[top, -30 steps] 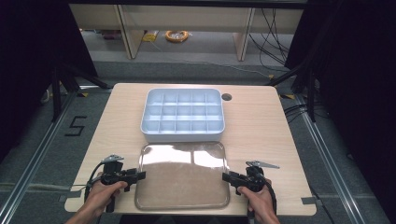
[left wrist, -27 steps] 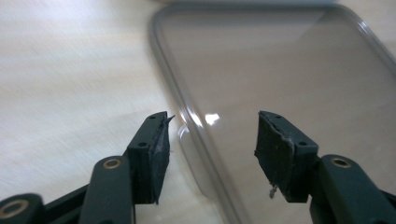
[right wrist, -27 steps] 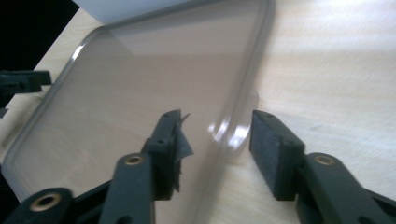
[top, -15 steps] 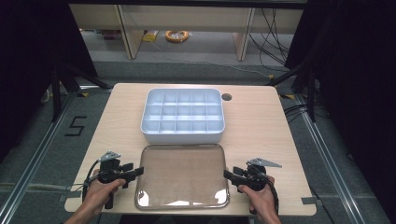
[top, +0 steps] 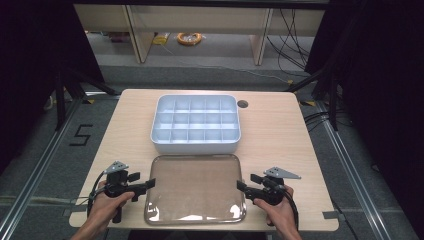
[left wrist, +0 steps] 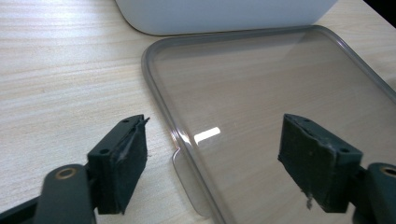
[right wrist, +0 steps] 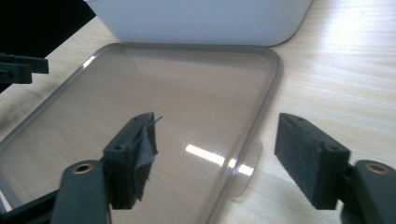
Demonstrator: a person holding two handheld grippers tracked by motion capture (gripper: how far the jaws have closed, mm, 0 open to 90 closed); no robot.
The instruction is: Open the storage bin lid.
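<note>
Both the left gripper (top: 146,184) and right gripper (top: 243,186) have just been opening, released; the clear lid (top: 195,187) lies on the surface between them. Re-closing carelessly could skid it against the tray (top: 196,142).

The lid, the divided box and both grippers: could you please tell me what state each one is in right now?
Clear lid: off the box, lying flat on the table just in front of it.
Divided box: uncovered, compartments empty.
Left gripper: jaws have just been opening, apart on either side of the lid's edge tab, not pressing it.
Right gripper: likewise, jaws just opened, straddling the opposite tab.
</note>
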